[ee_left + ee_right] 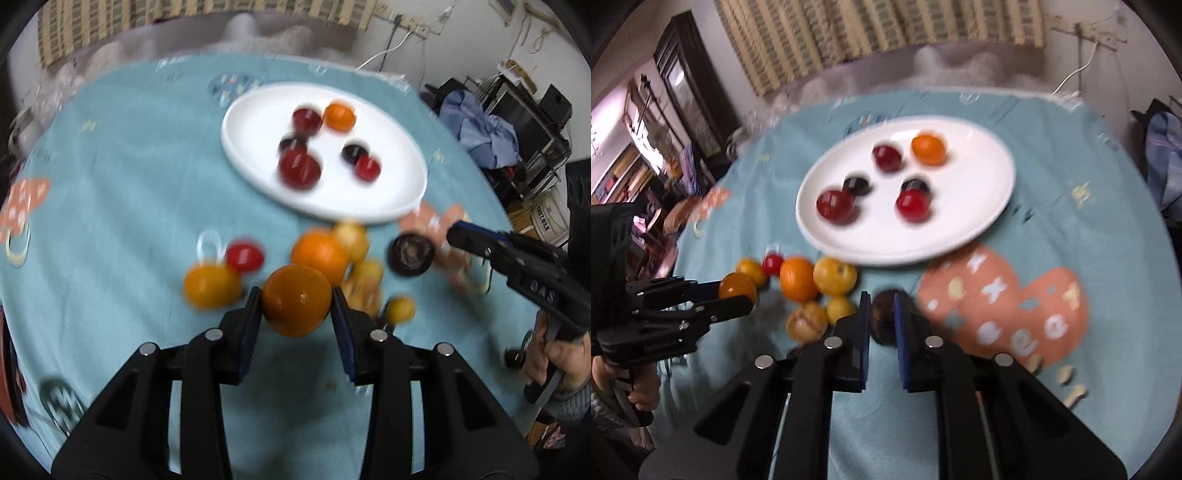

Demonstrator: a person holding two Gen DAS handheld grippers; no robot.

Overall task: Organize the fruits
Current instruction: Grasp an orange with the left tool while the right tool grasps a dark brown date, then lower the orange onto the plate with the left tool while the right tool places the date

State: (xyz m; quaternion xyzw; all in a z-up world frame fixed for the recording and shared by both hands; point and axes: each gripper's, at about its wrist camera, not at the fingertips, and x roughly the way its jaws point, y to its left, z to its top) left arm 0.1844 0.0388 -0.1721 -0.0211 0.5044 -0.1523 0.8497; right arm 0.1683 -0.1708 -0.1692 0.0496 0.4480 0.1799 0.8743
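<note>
My left gripper (296, 301) is shut on an orange (296, 300) and holds it above the cloth; it also shows in the right wrist view (737, 290). My right gripper (882, 306) is shut on a dark brown round fruit (882, 317), seen from the left wrist view as a dark disc (411, 254). A white plate (388, 192) beyond holds several red and dark fruits and one orange (338, 116). A loose pile of oranges and yellow fruits (816, 284) lies on the cloth in front of the plate.
The table is covered by a light blue cloth (129, 184) with pink printed patches (1004, 306). A small red fruit (244, 256) lies left of the pile. Shelves and clutter stand beyond the table's right edge (517, 122).
</note>
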